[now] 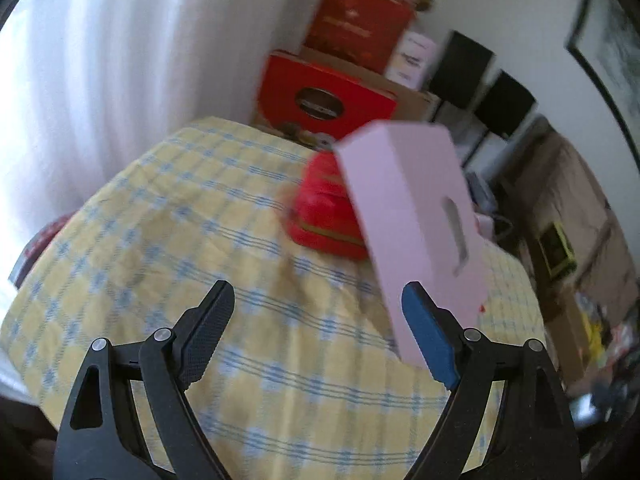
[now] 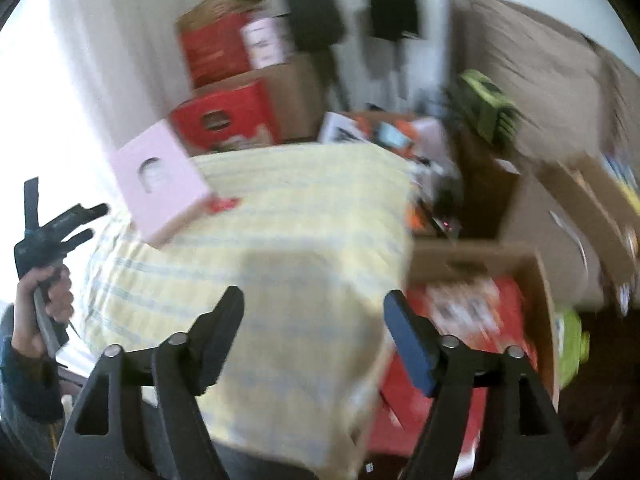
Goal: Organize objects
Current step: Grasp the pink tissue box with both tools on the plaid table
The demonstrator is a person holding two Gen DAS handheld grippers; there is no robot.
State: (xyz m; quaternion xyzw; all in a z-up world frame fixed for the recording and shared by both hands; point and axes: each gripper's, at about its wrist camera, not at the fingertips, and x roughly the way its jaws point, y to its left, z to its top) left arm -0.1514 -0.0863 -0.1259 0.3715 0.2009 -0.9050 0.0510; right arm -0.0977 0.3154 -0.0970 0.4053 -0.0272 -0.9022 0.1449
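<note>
A pale pink box (image 1: 408,208) with a slot cutout stands tilted on the yellow-and-blue checked tablecloth (image 1: 180,220), leaning over a red tin (image 1: 324,216). My left gripper (image 1: 320,288) is open and empty; its blue-padded finger is close beside the pink box's near corner, and I cannot tell whether they touch. In the right wrist view the pink box (image 2: 160,184) tilts at the table's left, with a bit of red (image 2: 224,204) under it. A hand holds the left gripper (image 2: 86,222) a little apart from it. My right gripper (image 2: 314,308) hangs open over the cloth, empty.
Red boxes (image 1: 324,96) and a cardboard carton are stacked against the wall behind the table. An open cardboard box (image 2: 532,272) with red packaging sits low at the right, beside more cartons, black speakers (image 2: 316,12) and clutter. A bright curtain is at the left.
</note>
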